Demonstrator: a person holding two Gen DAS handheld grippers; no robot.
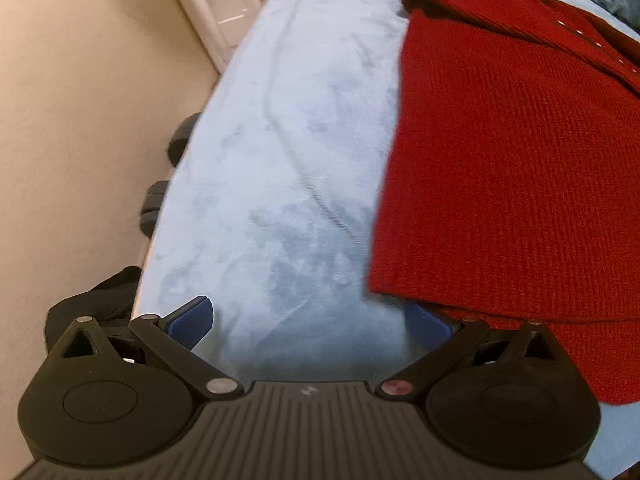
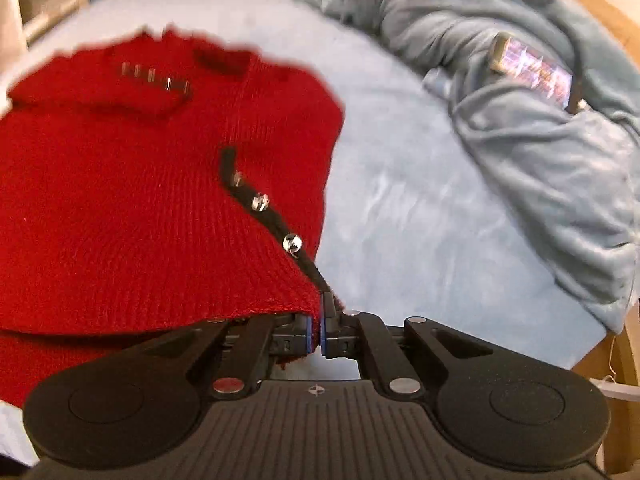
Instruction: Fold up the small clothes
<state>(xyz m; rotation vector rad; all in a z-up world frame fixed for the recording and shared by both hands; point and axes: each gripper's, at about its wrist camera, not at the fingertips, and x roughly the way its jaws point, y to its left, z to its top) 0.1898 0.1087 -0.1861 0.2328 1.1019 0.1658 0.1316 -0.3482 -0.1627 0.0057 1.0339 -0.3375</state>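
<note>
Red sweater (image 2: 120, 200) coarse ribbed knit; blanket (image 1: 280, 160) plush

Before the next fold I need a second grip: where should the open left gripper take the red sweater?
Take the red sweater by its near hem corner, coming in low from the bare blue bedsheet. That edge lies flat and free beside the open left gripper, while the right gripper already pinches the opposite hem corner.

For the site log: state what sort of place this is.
Most likely a bedroom. The red knit top lies on a bed with a light blue cover, a rumpled blanket is heaped at its far side, and white furniture stands beside it.
</note>
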